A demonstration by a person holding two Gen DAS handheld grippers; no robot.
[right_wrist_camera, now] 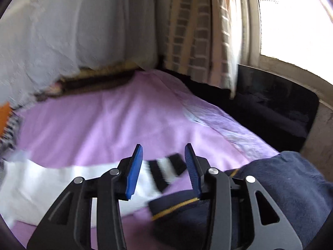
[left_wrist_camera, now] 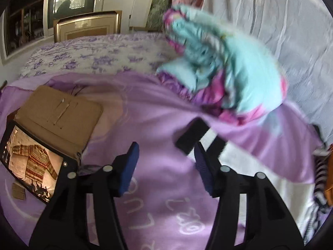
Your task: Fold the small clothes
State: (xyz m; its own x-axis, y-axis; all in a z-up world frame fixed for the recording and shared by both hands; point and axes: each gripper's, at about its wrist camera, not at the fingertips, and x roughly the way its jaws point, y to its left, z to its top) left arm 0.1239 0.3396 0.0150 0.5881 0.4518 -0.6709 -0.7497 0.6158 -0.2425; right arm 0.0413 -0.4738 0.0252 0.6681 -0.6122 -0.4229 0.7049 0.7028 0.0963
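A: On the bed, what do you see from the left camera?

B: A lilac blanket (left_wrist_camera: 145, 112) with pale writing covers the bed. The left gripper (left_wrist_camera: 166, 166) hangs over it with its blue pads wide apart, and nothing is between them.

A: And the clothes?

B: A bundle (left_wrist_camera: 224, 73) of turquoise and pink cloth lies further back on the right, on the blanket. It is blurred, so I cannot say what garment it is. Just beyond the right pad there is a white sock (left_wrist_camera: 210, 141) with black stripes at the cuff. It lies on the blanket and a fold of the blanket covers a part of it.

A: Anything on the left side?

B: A brown case (left_wrist_camera: 60, 112), opened, with a phone (left_wrist_camera: 31, 164) in it. The screen shows a patterned sweater. Behind, there is a sheet (left_wrist_camera: 93, 56) with purple flowers.

A: Now the right camera?

B: The right gripper (right_wrist_camera: 164, 166) is also spread open and holds nothing. The same sock (right_wrist_camera: 68, 185) lies flat below it. Its striped cuff (right_wrist_camera: 166, 170) shows in the gap between the pads, but I cannot tell if the pads touch it.

A: What is beside the sock?

B: A navy garment (right_wrist_camera: 281, 187) with a thin yellow line, under the right finger, close to the cuff. I cannot tell if they touch. The blanket (right_wrist_camera: 104, 120) reaches back to a white cloth (right_wrist_camera: 72, 31), a curtain (right_wrist_camera: 197, 31) and a bright window (right_wrist_camera: 291, 16).
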